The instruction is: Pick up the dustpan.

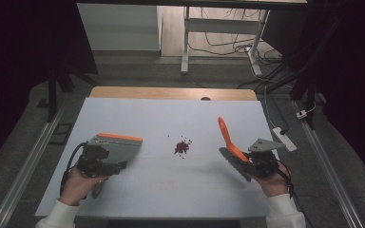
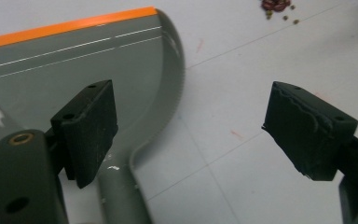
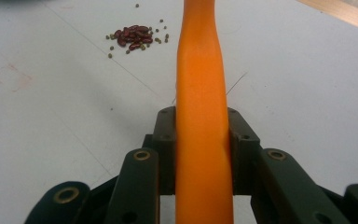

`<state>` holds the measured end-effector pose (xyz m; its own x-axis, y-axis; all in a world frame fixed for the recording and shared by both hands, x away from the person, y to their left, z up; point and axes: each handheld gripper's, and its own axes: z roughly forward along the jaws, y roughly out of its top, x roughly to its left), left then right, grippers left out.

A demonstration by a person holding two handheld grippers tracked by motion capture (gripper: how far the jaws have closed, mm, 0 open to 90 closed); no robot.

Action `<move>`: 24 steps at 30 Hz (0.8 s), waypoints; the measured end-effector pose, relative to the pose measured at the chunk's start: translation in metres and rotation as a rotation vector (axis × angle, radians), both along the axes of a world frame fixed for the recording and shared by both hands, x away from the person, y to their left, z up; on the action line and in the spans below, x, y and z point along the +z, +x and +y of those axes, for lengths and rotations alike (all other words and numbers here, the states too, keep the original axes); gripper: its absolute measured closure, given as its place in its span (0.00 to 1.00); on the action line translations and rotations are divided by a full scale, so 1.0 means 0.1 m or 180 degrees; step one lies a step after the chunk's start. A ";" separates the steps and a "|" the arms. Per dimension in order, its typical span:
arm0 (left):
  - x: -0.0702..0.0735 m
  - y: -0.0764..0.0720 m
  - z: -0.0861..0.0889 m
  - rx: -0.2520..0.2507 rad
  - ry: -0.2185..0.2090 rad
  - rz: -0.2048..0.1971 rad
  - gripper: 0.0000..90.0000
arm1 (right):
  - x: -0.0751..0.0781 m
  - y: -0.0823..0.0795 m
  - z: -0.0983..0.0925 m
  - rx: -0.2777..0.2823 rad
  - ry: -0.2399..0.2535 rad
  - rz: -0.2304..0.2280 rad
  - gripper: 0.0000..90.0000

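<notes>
Forearms and hands nearest, sweeping set-up under way.

Right gripper (image 3: pixel 201 140) clenched on the orange brush handle (image 3: pixel 200 93), bristles (image 1: pixel 233 161) on the table (image 1: pixel 171 190); left gripper (image 2: pixel 191 135) released, jaws wide, dustpan (image 2: pixel 74 74) handle under its left jaw, ungrasped. Beans (image 1: pixel 182 147) between the two, well ahead of each. Next, probably: closing on the dustpan handle, then sweeping beans toward the orange lip. Small greenish grains hard to identify; brush head cut off in the right gripper view.
</notes>
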<state>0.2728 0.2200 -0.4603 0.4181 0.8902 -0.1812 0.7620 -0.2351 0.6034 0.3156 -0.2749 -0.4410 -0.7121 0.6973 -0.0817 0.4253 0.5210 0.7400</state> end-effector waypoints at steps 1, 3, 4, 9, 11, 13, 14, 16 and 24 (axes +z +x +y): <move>-0.01 0.00 0.01 0.0014 0.0003 0.0006 0.20 | 0.00 0.00 0.00 0.0005 0.0001 -0.0005 0.78; -0.04 -0.01 0.04 0.0063 0.0024 0.0032 0.20 | -0.01 0.00 0.00 0.0002 0.0002 0.0002 0.78; -0.04 -0.01 0.04 0.0063 0.0024 0.0032 0.20 | -0.01 0.00 0.00 -0.0006 0.0001 0.0011 0.78; -0.14 -0.02 0.05 0.0082 0.0093 0.0146 0.19 | -0.02 0.01 0.02 0.0009 -0.0024 0.0026 0.78; -0.19 -0.02 0.07 0.0114 0.0134 0.0193 0.19 | -0.03 0.01 0.02 0.0008 -0.0025 0.0027 0.78; -0.23 -0.02 0.08 0.0126 0.0108 0.0234 0.19 | -0.03 0.01 0.02 0.0010 -0.0024 0.0029 0.78; -0.25 -0.03 0.09 0.0127 0.0101 0.0255 0.19 | -0.03 0.01 0.02 0.0010 -0.0024 0.0030 0.78; -0.27 -0.04 0.10 0.0153 0.0115 0.0289 0.19 | -0.03 0.01 0.03 0.0016 -0.0032 0.0027 0.78; -0.28 -0.08 0.21 0.0285 0.0103 0.0311 0.19 | -0.06 0.02 0.04 0.0026 -0.0048 0.0055 0.78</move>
<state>0.2648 0.2414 -0.4885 0.3183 0.9292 -0.1877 0.8356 -0.1816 0.5184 0.3173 -0.2708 -0.4470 -0.7192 0.6902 -0.0798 0.4337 0.5357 0.7245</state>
